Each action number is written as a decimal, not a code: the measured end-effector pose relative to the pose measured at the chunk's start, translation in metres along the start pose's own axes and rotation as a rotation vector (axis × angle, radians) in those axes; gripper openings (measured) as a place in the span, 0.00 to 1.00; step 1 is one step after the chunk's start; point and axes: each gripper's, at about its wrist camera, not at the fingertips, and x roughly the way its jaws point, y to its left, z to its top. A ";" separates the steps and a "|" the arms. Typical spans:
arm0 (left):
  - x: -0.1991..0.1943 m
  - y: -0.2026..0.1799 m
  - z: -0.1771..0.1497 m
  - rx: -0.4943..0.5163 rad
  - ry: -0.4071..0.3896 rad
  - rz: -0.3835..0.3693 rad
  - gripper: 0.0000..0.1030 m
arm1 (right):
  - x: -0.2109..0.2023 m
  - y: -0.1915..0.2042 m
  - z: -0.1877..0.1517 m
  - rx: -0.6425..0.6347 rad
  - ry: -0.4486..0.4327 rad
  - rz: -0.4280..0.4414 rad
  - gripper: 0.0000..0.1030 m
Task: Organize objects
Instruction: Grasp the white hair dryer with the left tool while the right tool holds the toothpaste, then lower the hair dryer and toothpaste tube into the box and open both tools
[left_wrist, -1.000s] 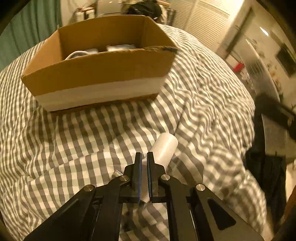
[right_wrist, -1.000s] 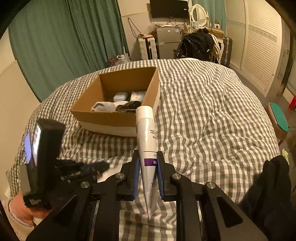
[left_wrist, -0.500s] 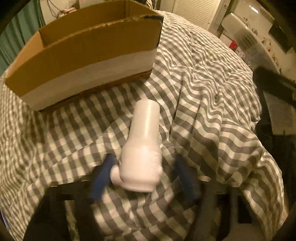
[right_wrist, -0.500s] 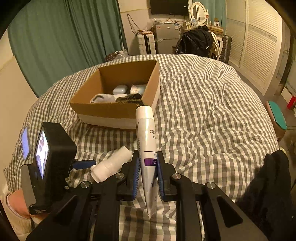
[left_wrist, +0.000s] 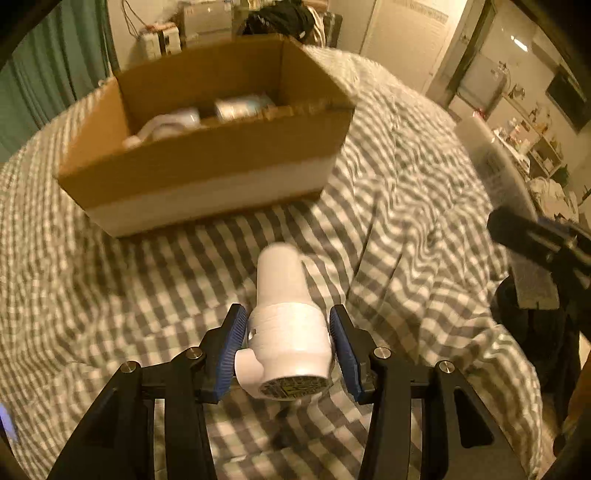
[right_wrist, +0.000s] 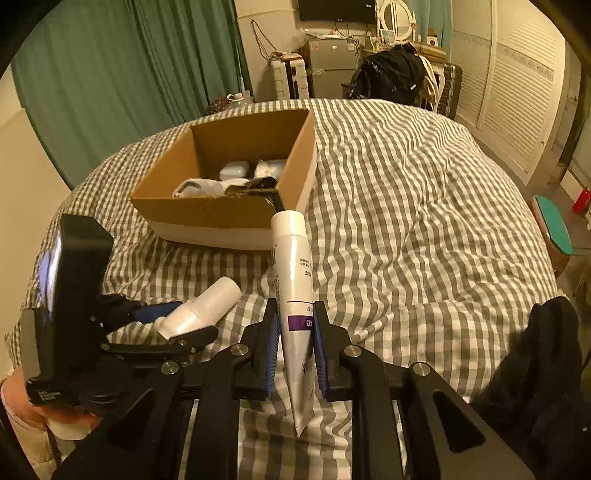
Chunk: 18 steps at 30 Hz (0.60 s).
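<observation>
My left gripper (left_wrist: 286, 338) is shut on a white bottle (left_wrist: 282, 321), its blue pads against the wide base; the neck points toward the cardboard box (left_wrist: 207, 173). The bottle (right_wrist: 201, 308) and left gripper (right_wrist: 173, 319) also show in the right wrist view, low over the bed. My right gripper (right_wrist: 294, 339) is shut on a white tube (right_wrist: 293, 273) with a purple band, cap pointing toward the box (right_wrist: 221, 218). The box holds several white items and a dark one.
The box stands on a bed with a grey-and-white checked cover (right_wrist: 406, 221). Dark clothing (right_wrist: 535, 369) lies at the bed's right edge. Green curtains (right_wrist: 110, 74), a chair with clothes and white cabinet doors lie beyond.
My left gripper opened, moved around the white bottle and closed on its base, then lifted it a little. My right gripper kept its hold on the tube, nearly still.
</observation>
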 end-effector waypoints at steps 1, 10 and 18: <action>-0.009 0.001 0.000 -0.002 -0.016 0.003 0.47 | -0.005 0.003 0.001 -0.004 -0.008 -0.001 0.16; -0.076 -0.001 0.019 -0.017 -0.176 0.037 0.47 | -0.051 0.028 0.006 -0.053 -0.097 -0.003 0.16; -0.135 0.008 0.045 -0.033 -0.315 0.062 0.47 | -0.089 0.050 0.020 -0.099 -0.171 -0.003 0.16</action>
